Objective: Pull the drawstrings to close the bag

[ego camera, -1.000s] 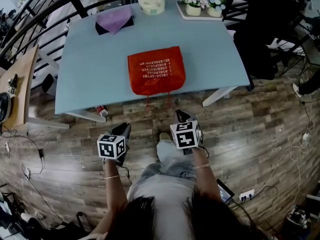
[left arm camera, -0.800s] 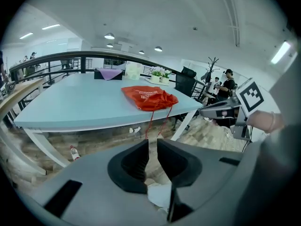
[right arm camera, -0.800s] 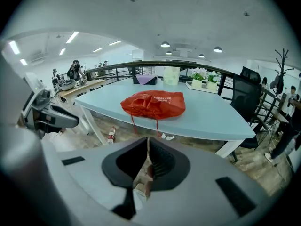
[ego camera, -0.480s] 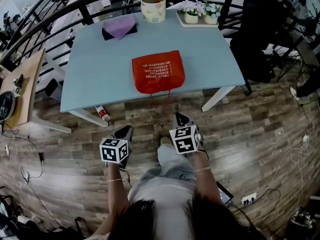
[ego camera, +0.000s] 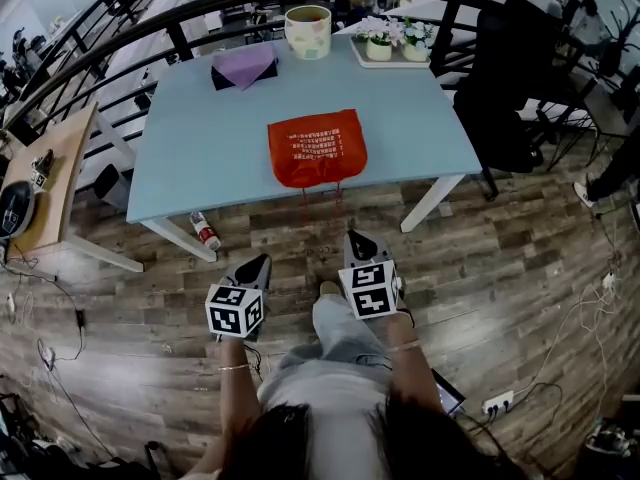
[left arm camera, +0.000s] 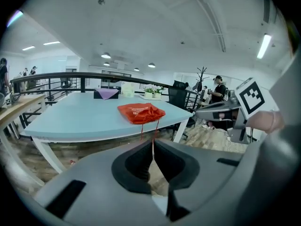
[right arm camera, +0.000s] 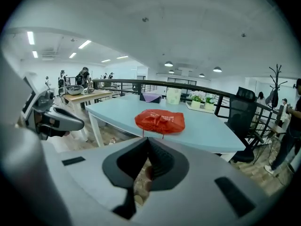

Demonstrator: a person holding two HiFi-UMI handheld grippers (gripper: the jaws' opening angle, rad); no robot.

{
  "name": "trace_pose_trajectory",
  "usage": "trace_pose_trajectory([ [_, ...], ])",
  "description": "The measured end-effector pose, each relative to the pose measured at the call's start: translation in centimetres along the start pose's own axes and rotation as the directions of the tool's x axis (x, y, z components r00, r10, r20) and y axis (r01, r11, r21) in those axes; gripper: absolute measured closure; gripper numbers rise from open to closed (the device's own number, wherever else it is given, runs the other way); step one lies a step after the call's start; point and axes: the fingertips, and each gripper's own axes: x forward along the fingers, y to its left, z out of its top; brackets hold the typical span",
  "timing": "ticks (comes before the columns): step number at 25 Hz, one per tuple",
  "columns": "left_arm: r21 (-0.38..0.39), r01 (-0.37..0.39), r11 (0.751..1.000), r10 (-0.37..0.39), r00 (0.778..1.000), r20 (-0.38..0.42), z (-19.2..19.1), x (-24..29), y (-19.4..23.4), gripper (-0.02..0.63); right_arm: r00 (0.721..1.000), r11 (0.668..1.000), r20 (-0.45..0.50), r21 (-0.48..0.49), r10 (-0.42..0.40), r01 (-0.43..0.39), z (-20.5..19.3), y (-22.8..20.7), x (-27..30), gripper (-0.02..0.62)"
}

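Note:
The red drawstring bag (ego camera: 317,146) lies on the light blue table (ego camera: 200,148) near its front edge, its near end gathered. Two thin red drawstrings (ego camera: 305,206) hang off that edge. Both grippers are held over the wooden floor, short of the table and apart from the strings. My left gripper (ego camera: 263,259) has just been closing; its tips (left arm camera: 153,142) now meet with nothing between them. My right gripper (ego camera: 356,236) is shut and empty, its tips (right arm camera: 147,139) pointing at the bag (right arm camera: 160,120).
A patterned cup (ego camera: 307,30), a purple cloth (ego camera: 243,65) and a tray of flower pots (ego camera: 390,40) stand at the table's far side. A black chair (ego camera: 505,98) is at the right, a wooden side table (ego camera: 45,183) at the left, a small bottle (ego camera: 205,231) under the table.
Both grippers have drawn back from the table toward the person and risen. The table and bag look smaller and farther away. The bag itself has not moved.

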Motion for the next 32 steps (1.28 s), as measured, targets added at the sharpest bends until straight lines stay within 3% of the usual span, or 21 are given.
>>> trace_pose_trajectory([
  [13, 0.067, -0.017, 0.998, 0.01, 0.995, 0.103, 1.4, -4.1, -3.8, 0.588, 0.992, 0.997, 0.125, 0.082, -0.002, -0.009, 1.9, 1.1, -5.7, 0.569],
  [32, 0.138, -0.024, 0.99, -0.006, 0.976, 0.216, 5.2, -10.6, -9.3, 0.588, 0.97, 1.0, 0.242, 0.013, -0.018, 0.016, 4.5, 3.1, -12.2, 0.569],
])
